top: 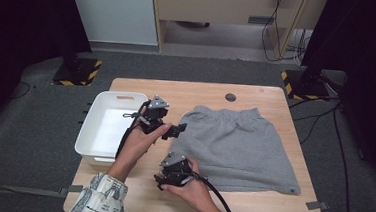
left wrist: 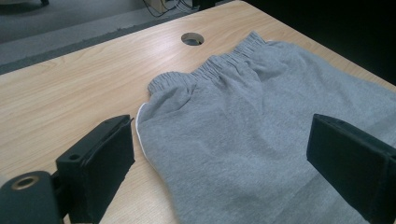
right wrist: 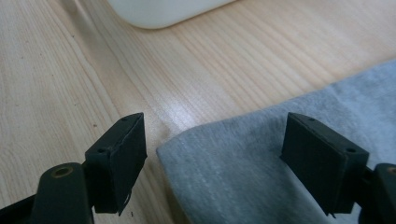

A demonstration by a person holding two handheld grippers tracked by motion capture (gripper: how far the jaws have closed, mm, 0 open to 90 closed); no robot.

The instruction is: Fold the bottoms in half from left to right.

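Jaws of the right gripper (right wrist: 212,161) stand wide apart and hold nothing; between them lies the near left corner of the grey shorts (top: 235,147), at the hem, flat on the wooden table (top: 135,192). In the high view this gripper (top: 163,180) sits low at the left hem corner, in the person's right hand (top: 193,186). The left gripper (left wrist: 224,158) is also wide open and empty, its 2 pads framing the waistband corner of the shorts, where the elastic is gathered; in the high view it (top: 178,131) hovers just beside that upper left corner.

The step in hand looks like taking the left edge of the shorts at both corners, probably for a fold. To do it well, I think each gripper should come down until 1 pad slides under the cloth edge and the other stays above, so both layers of fabric are caught, not only the top one. The right gripper should bite a little inside the hem corner, because a grip at the very tip may slip out. Both should close before any lift, and then rise together, so that the edge stays straight.

The white bin (top: 105,125) stands on the left part of the table, just beside the left hand (top: 138,142), so the lift should not swing toward it.
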